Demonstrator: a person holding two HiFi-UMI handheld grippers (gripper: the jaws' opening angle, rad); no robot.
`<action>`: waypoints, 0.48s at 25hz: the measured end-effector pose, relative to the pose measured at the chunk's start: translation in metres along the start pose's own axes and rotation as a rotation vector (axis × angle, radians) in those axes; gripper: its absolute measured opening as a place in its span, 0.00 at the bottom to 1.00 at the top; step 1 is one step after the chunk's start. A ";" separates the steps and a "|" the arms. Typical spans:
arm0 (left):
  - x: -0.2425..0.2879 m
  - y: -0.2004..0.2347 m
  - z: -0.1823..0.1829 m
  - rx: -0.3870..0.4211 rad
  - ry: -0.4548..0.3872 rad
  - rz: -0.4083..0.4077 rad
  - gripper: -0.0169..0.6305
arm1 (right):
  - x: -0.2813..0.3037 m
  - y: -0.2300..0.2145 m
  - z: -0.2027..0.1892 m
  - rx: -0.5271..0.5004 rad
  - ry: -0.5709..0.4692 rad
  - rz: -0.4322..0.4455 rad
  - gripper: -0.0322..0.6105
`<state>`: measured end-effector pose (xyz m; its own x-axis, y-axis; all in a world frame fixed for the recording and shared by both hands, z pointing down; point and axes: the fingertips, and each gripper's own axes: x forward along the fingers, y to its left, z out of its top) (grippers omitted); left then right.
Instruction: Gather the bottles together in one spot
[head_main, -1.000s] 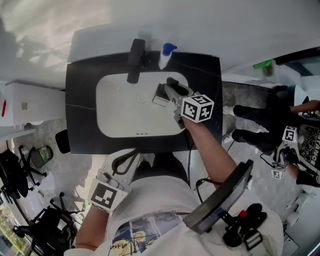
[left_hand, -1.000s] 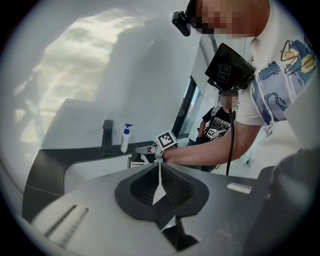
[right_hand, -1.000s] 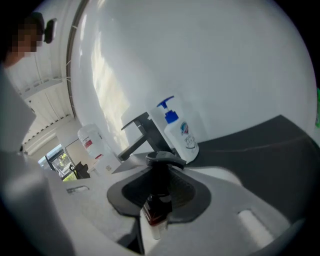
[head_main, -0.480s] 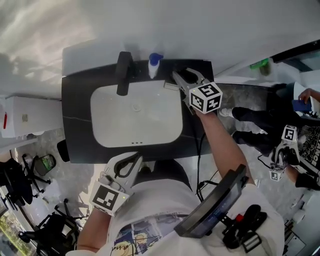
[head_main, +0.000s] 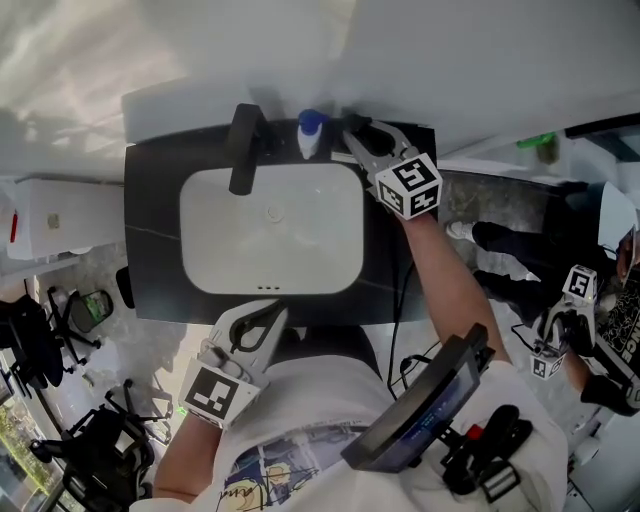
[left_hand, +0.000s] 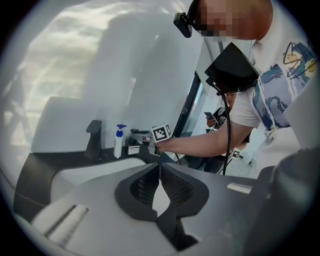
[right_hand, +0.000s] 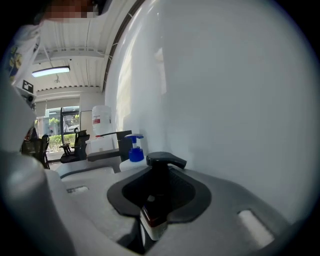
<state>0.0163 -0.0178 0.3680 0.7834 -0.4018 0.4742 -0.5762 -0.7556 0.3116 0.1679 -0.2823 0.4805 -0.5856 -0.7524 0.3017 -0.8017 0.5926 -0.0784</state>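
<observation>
A dark bottle with a black pump head and a white label (right_hand: 153, 216) stands upright in my right gripper (head_main: 352, 132), which is shut on it. In the head view the jaws hide most of it at the back of the black countertop (head_main: 155, 250). Just to its left stands a white bottle with a blue pump (head_main: 310, 133), seen too in the left gripper view (left_hand: 118, 143) and the right gripper view (right_hand: 133, 154). The two bottles are close; I cannot tell if they touch. My left gripper (head_main: 270, 316) hangs shut and empty at the counter's front edge (left_hand: 159, 168).
A black faucet (head_main: 243, 150) rises left of the blue-pump bottle, behind the white sink basin (head_main: 270, 235). A white wall runs right behind the counter. A white cabinet (head_main: 50, 220) stands at left. Another person with grippers (head_main: 560, 330) is at right on the floor.
My right gripper has carried the dark bottle from above the basin to the counter's back edge beside the blue-pump bottle, and has rolled it upright. The left gripper has barely shifted.
</observation>
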 end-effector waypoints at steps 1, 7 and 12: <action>-0.001 0.001 -0.002 -0.007 0.013 0.014 0.05 | 0.003 0.003 -0.002 -0.008 -0.002 0.004 0.17; 0.009 -0.001 -0.001 -0.015 0.023 0.035 0.05 | 0.003 0.008 -0.002 -0.073 -0.044 0.041 0.17; 0.014 -0.006 0.003 0.000 0.030 0.031 0.05 | -0.003 0.012 -0.007 -0.124 -0.068 0.053 0.18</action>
<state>0.0311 -0.0200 0.3702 0.7577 -0.4096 0.5080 -0.6003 -0.7429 0.2963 0.1611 -0.2713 0.4859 -0.6367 -0.7345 0.2349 -0.7511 0.6596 0.0264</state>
